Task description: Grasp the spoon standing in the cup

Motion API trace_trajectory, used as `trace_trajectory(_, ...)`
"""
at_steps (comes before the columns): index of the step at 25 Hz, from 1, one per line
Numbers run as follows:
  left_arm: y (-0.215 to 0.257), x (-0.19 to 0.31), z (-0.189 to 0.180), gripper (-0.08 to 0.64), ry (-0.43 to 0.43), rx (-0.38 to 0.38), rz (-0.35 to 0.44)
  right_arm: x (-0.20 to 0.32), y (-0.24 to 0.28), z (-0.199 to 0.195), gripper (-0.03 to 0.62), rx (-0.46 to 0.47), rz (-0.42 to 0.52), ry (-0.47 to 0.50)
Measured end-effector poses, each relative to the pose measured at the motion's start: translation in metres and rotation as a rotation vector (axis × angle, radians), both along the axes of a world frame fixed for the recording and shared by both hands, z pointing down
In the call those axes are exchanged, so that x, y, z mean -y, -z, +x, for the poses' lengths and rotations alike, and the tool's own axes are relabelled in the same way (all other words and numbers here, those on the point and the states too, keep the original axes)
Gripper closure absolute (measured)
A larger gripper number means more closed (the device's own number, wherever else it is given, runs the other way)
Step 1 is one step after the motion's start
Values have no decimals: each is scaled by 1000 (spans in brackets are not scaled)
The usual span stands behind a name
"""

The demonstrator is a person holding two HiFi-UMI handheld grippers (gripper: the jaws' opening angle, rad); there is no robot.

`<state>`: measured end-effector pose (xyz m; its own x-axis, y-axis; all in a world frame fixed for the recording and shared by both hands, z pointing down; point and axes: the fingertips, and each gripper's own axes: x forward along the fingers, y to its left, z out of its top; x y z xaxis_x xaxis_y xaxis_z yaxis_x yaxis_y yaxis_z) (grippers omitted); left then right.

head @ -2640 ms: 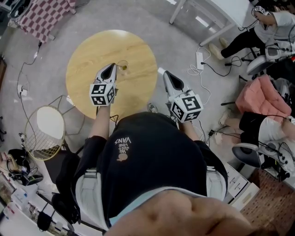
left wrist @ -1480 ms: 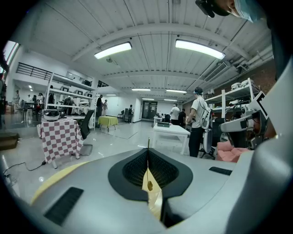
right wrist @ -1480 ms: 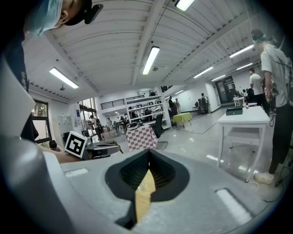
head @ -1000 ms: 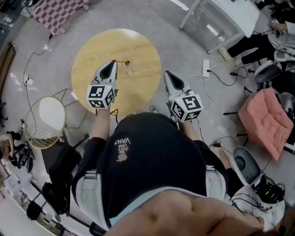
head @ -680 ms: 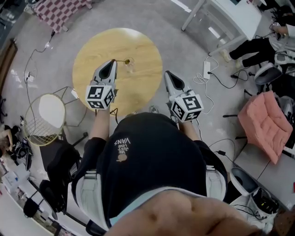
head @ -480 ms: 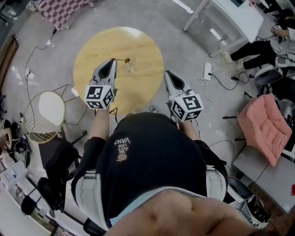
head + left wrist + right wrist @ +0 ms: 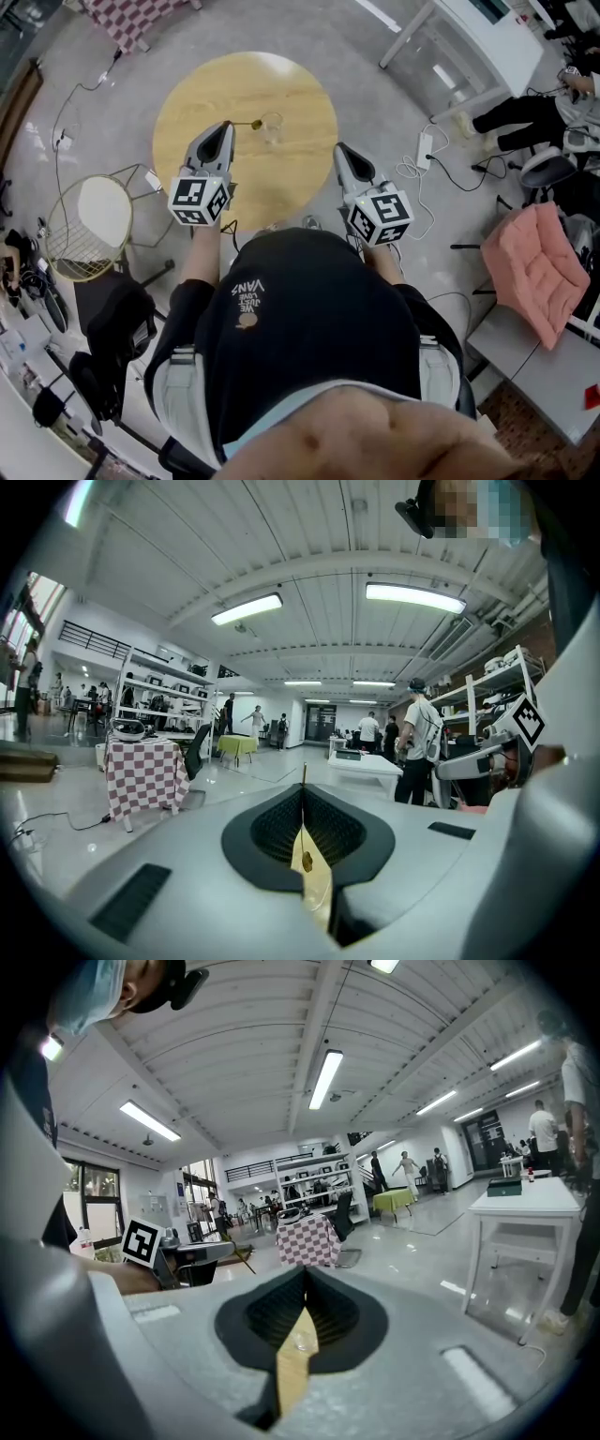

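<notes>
Where the round wooden surface (image 7: 281, 89) carries a clear glass cup (image 7: 272, 125), the gold spoon (image 7: 247, 123) slants from the cup's rim toward the left tongs (image 7: 228, 127). Left tongs: pressed together on the spoon's thin handle, which runs along their seam. Right tongs (image 7: 339, 150): pressed together, holding nothing, at the surface's right edge, apart from the cup.

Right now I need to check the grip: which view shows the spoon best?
The left gripper view: the spoon stands upright in the left gripper's shut jaws, thin handle above, gold bowl below. The head view shows it only as a gold speck beside the glass cup. The right gripper view misses it.
</notes>
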<state>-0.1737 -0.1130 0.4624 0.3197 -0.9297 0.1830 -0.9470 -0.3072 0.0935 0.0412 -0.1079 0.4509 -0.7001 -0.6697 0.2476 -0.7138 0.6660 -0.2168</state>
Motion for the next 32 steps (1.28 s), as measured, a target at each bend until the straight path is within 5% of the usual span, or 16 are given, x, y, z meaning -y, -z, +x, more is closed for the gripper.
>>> trace_trajectory(32,-20,-28,-48,546,122,-26,-39,17,-8,-53,594,3,-14,111)
